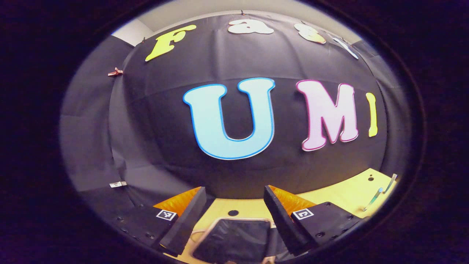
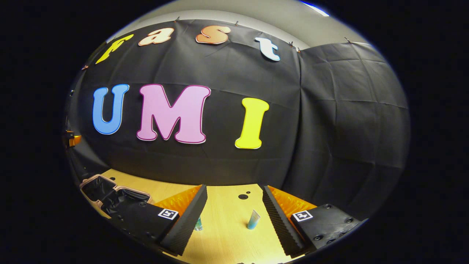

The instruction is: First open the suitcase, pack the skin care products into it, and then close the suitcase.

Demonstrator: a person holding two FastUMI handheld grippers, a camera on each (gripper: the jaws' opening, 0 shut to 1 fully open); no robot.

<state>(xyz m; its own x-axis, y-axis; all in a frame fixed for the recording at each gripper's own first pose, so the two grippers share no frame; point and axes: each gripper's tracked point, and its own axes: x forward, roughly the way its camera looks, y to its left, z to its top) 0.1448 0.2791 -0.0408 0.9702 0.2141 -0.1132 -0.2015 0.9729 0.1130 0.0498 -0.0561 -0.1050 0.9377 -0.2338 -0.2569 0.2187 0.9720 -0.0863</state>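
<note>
The suitcase [image 1: 234,238] lies open just below my left gripper [image 1: 234,190], showing black lining and a pale pink rim; nothing shows on the visible lining. That gripper is open and holds nothing. In the right gripper view the open suitcase [image 2: 110,190] sits at the far left of the table. A light blue skin care tube [image 2: 253,220] stands on the table between the fingers of my right gripper [image 2: 233,189], which is open and clear of it. A second tube [image 2: 198,223] peeks out beside the left finger. Two thin tubes [image 1: 373,198] show at the far right.
The yellow wooden table [image 2: 227,238] has small dark holes [image 2: 243,196] near the back. The black cloth wall rises close behind the table edge. A small orange and black object [image 2: 71,138] shows at the left edge of the right gripper view.
</note>
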